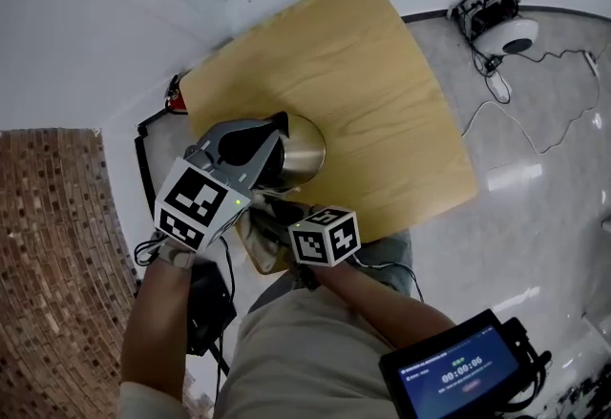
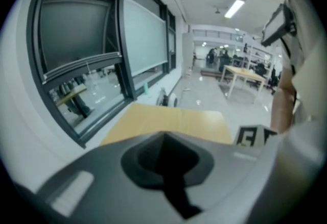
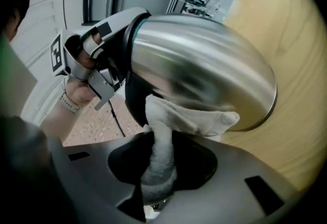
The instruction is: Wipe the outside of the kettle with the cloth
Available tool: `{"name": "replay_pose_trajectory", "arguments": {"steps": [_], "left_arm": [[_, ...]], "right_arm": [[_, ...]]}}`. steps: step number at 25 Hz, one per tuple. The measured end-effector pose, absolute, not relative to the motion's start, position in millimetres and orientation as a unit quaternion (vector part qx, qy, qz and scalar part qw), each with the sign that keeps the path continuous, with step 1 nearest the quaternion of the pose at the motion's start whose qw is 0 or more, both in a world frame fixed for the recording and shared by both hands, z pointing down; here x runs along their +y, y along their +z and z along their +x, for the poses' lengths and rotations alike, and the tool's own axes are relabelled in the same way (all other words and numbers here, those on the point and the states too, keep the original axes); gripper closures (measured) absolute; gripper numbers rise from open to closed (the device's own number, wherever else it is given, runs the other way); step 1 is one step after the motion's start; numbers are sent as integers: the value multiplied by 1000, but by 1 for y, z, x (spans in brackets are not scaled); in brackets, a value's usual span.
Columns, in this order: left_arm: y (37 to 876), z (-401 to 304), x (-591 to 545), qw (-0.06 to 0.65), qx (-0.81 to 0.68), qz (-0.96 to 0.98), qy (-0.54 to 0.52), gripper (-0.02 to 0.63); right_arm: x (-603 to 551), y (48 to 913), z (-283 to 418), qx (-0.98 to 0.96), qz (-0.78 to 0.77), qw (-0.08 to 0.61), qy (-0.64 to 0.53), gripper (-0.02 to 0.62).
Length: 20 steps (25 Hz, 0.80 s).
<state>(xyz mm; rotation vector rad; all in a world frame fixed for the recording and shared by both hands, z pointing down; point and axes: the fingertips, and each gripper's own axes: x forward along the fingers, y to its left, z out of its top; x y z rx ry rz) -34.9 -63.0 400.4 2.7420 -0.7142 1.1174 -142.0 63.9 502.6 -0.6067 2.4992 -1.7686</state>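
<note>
- The stainless-steel kettle (image 1: pixel 304 152) is seen tipped on its side at the near left part of the wooden table (image 1: pixel 382 73), with its round base turned to the right.
- The right tool (image 3: pixel 155 190) is closed on a pale cloth (image 3: pixel 186 116). The cloth is bunched between the jaws and pressed against the kettle's shiny lower side.
- The left tool (image 2: pixel 173 187) is shown with its jaws drawn together in the dark recess, and nothing can be made out between them.
- In the right gripper view, the left tool is held by a hand (image 3: pixel 76 93) at the kettle's dark handle end, on the left.
- A white device with cables (image 1: pixel 501 21) is seen on the floor, far right of the table.
</note>
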Motion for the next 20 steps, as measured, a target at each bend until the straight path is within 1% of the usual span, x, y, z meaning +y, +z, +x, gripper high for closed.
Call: {"name": "replay_pose_trajectory", "arguments": {"steps": [3,5,8,11,14,17,19,20], "left_arm": [[408,-31,-60,45,-233,898,369,607],[412,-29,-57,52,-229,898,373,607],[414,-27,-60,68,-216,899,375,607],[416,-27,-63,67,-194,903,377,608],[415,-30,-65,78,-189,904,374,608],[415,-35,-80,72,-214,905,359,607],[417,-39,-86,73,-228,903,358,607],[417,-40,-86,75,-232,900,361,607]], "right_arm": [[97,487,-162,813,-131,7,-568,485],[107,482,-177,798,-115,27,-591,485],[85,488,-194,753,-138,56,-641,485],[67,492,-197,722,-169,87,-665,488],[70,489,-175,690,-185,121,-689,492],[67,490,-142,666,-210,149,-700,494],[58,490,-114,664,-240,166,-689,499],[50,490,-94,667,-264,177,-674,511]]}}
